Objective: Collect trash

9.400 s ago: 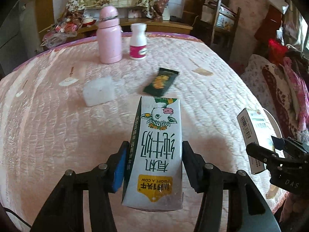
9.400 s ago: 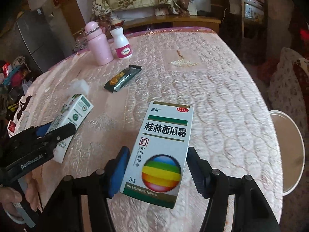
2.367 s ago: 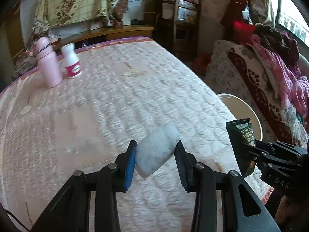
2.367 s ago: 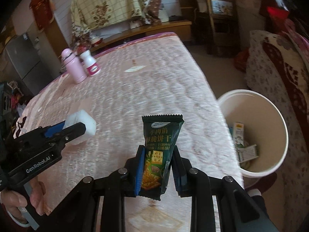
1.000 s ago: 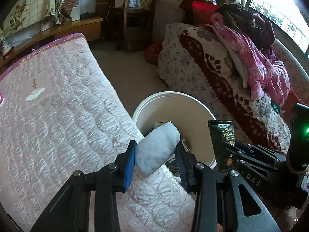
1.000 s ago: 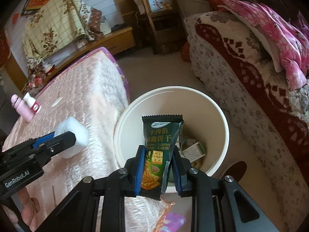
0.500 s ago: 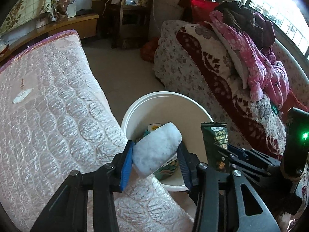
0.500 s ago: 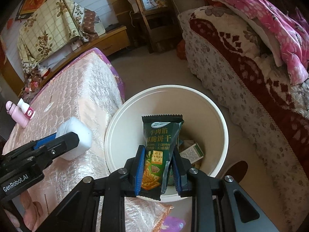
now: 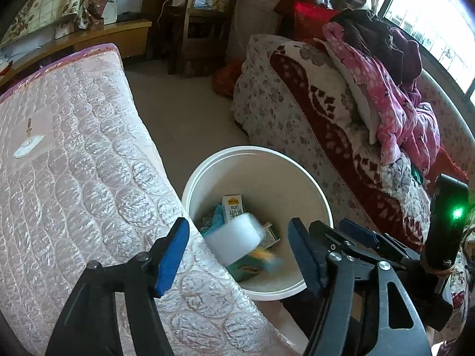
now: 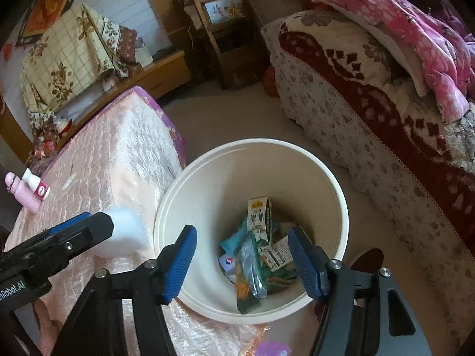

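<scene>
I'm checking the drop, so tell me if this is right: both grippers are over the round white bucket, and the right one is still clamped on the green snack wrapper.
Not quite. The right gripper is over the round white bucket, but its jaws are opening with nothing between them. The right wrist view shows the green snack wrapper blurred inside the bucket. The left gripper is over it too.

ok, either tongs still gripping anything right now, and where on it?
Nothing held. Left tongs are opening, the white foam block blurred, loose between the pads. Right tongs are opening, the green snack wrapper dropping into the white bucket.
</scene>
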The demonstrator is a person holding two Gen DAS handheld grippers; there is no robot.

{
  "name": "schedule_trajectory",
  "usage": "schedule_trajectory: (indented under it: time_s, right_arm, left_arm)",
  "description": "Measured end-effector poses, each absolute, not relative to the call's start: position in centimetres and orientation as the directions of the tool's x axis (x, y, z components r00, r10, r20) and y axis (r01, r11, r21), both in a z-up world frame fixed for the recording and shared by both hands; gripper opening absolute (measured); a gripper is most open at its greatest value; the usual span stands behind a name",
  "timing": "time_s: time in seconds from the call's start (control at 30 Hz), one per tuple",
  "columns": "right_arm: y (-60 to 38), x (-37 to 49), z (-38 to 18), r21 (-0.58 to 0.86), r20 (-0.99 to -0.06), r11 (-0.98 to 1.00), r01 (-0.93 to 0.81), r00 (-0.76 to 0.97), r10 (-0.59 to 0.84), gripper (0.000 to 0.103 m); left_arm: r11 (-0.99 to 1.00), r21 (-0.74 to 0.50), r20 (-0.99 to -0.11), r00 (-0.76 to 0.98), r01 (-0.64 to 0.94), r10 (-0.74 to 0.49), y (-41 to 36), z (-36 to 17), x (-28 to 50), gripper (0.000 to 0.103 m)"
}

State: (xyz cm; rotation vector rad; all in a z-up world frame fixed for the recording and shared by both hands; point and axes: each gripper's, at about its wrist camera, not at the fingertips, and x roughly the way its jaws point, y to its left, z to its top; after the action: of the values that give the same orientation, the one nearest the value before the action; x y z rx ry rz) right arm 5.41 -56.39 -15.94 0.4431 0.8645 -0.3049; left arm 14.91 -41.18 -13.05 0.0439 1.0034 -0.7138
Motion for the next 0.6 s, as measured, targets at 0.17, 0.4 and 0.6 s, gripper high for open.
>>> schedule_trajectory:
  time_s: [0.17,0.4,0.6]
  right_arm:
    - [-56.1,5.0,-16.0,0.254,-0.786,0.865,0.432,0.613,-0.076,0.068]
    - [-54.6,4.1,-14.9,0.227,-0.768,0.877,0.423,0.632,-0.106,0.068]
    - [-52.6,3.0,-12.6,0.195,-0.728,0.894,0.403,0.67,-0.144,0.068]
  left_arm:
    - [0.786,-0.274,-0.777,0.354,0.554,-0.52,-40.0,-12.8,14.7,0.07]
    - [0.821,-0.183,-0.749,0.464,0.541,-0.473,-37.7,-11.4,12.9,0.07]
    - [0.844,-0.132,-0.71,0.545,0.519,-0.446,-35.1,-10.0,11.2,0.07]
